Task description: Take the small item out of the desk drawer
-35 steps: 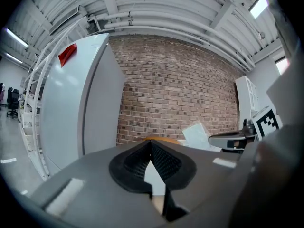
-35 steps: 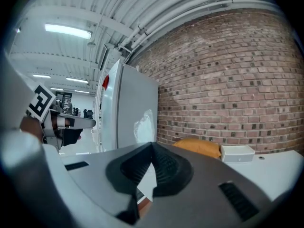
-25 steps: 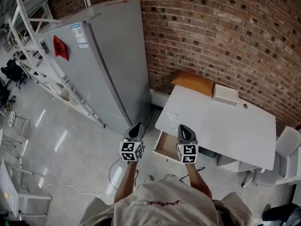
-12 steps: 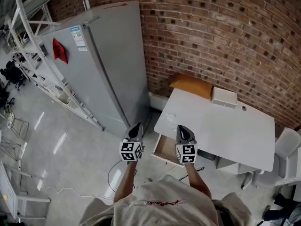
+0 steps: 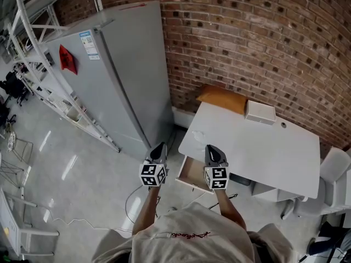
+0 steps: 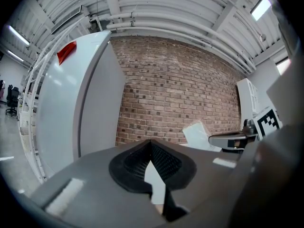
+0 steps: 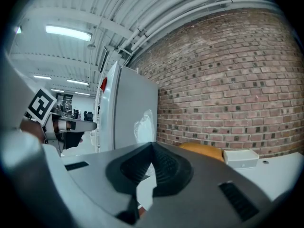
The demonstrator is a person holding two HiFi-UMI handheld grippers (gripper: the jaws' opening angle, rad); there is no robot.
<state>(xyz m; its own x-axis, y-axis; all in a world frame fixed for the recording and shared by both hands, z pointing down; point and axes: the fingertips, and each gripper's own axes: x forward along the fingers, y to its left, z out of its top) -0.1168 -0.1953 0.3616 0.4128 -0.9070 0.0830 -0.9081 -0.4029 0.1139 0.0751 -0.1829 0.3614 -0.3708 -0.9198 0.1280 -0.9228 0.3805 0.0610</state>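
The brick wall (image 5: 263,37) runs behind the white desk (image 5: 263,152), and a tall grey metal cabinet (image 5: 120,75) stands to the desk's left against that wall. A pale chair (image 5: 334,171) sits at the desk's right end. On the desk's far edge, by the wall, lie an orange cushion (image 5: 222,97) and, just beside it, a flat white box (image 5: 260,112). At the desk's near-left corner the drawer (image 5: 192,173) is already pulled out and shows a bare tan floor. No small item can be made out inside it from the head view, so where the task's thing lies in the drawer cannot be told. The right gripper (image 5: 213,148) is held out in front of the person, over the drawer's right part and the desk's near edge. The left gripper (image 5: 159,146) hangs off the desk's left side, above the floor. Both point roughly level toward the wall rather than down into the drawer. Each gripper's own view shows its jaws closed tip to tip with nothing between them. A small crumpled clear wrapper (image 5: 198,136) rests on the desktop just behind the drawer. As I judge it, the opening step is done. Reaching in, finding the item, gripping it and lifting it out all remain.
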